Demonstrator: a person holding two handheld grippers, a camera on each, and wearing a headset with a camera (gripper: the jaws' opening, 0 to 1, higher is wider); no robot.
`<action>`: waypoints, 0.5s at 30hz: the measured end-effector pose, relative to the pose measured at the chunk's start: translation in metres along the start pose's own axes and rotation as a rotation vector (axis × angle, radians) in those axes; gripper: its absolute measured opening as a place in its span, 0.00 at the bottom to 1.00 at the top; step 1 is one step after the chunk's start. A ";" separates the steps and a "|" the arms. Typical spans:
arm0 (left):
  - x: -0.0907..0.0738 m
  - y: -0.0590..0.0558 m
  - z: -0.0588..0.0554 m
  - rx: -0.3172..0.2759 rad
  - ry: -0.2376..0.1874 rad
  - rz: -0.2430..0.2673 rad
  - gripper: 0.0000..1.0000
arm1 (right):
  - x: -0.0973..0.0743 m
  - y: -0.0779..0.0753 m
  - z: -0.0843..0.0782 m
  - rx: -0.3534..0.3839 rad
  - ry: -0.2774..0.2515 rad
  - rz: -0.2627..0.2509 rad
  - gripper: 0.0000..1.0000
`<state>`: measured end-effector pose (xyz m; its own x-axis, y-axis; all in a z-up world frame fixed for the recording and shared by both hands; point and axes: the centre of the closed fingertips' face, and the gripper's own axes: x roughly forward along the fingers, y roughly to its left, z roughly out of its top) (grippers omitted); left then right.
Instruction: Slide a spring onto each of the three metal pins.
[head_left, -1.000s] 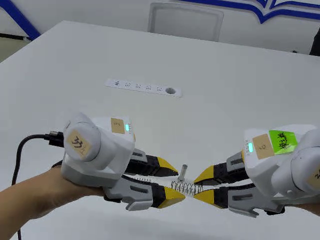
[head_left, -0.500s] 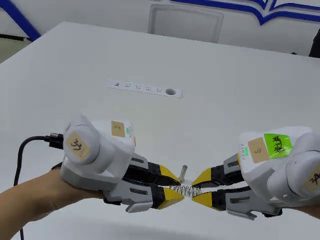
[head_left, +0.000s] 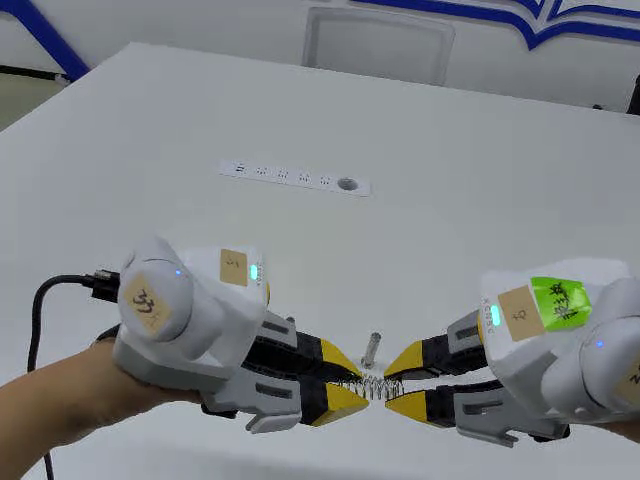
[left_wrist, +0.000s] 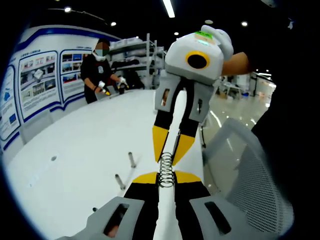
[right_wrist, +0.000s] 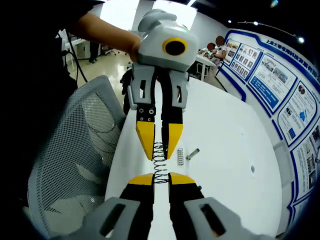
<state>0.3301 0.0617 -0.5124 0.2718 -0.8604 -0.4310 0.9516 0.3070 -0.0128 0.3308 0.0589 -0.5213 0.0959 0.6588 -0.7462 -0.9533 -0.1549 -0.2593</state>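
A thin wire spring spans the short gap between my two grippers, above the white table. My left gripper is shut on one end, and its view has that spring rising from its yellow tips. My right gripper is shut on the other end, and the spring runs up to the left gripper's tips. One metal pin stands just behind the spring. Two pins stand on the table. A second spring lies beside a pin.
A white power strip lies mid-table, and a chair back stands at the far edge. A black cable trails from the left gripper. A mesh chair sits just off the near table edge. A person stands far off.
The two grippers have drawn closer together. Less of the spring now shows between their tips. The left gripper has dropped slightly in the view.
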 end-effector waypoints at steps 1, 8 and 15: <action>0.000 0.000 0.000 0.005 0.002 -0.001 0.09 | 0.000 0.000 0.000 0.002 0.000 0.000 0.11; 0.000 -0.001 0.001 0.030 0.005 -0.007 0.09 | -0.001 -0.001 0.000 0.024 -0.013 0.005 0.12; -0.001 0.000 0.007 0.041 -0.014 -0.008 0.09 | -0.002 -0.004 0.000 0.069 -0.051 -0.003 0.14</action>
<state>0.3306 0.0594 -0.5060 0.2657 -0.8683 -0.4188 0.9588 0.2834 0.0207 0.3344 0.0585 -0.5187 0.0855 0.6961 -0.7129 -0.9708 -0.1029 -0.2168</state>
